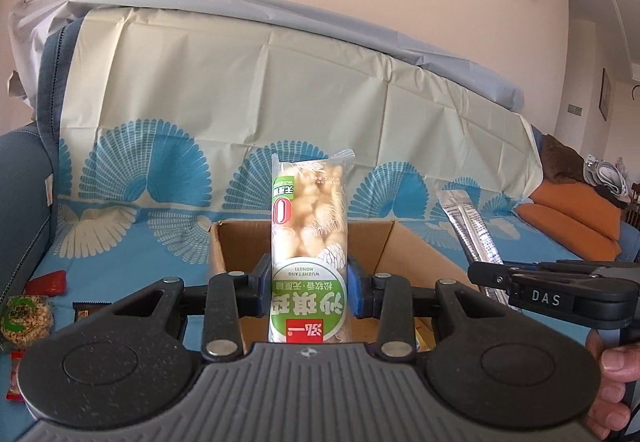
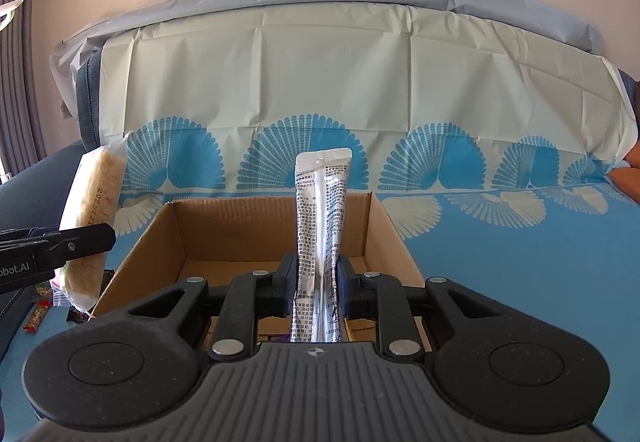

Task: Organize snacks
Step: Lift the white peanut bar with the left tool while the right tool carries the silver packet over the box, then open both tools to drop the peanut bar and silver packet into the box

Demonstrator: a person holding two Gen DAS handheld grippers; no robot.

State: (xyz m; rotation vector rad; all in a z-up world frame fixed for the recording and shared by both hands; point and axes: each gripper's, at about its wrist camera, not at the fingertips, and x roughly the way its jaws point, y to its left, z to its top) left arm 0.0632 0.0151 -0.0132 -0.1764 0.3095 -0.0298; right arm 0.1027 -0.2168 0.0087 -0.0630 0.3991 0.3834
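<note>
Left gripper (image 1: 308,288) clamps the green-labelled snack pack (image 1: 308,242) upright; right gripper (image 2: 318,282) clamps the silver sachet (image 2: 320,226) upright. Both tilt slightly down over the cardboard box (image 2: 208,238) on the blue-patterned sheet (image 2: 520,262).

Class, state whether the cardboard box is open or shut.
Open: the cardboard box shows bare inner walls and floor, flaps not closed over it.

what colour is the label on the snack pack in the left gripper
Green and white with a small red square, on the snack pack shut in the left gripper; clearest in the left wrist view.
</note>
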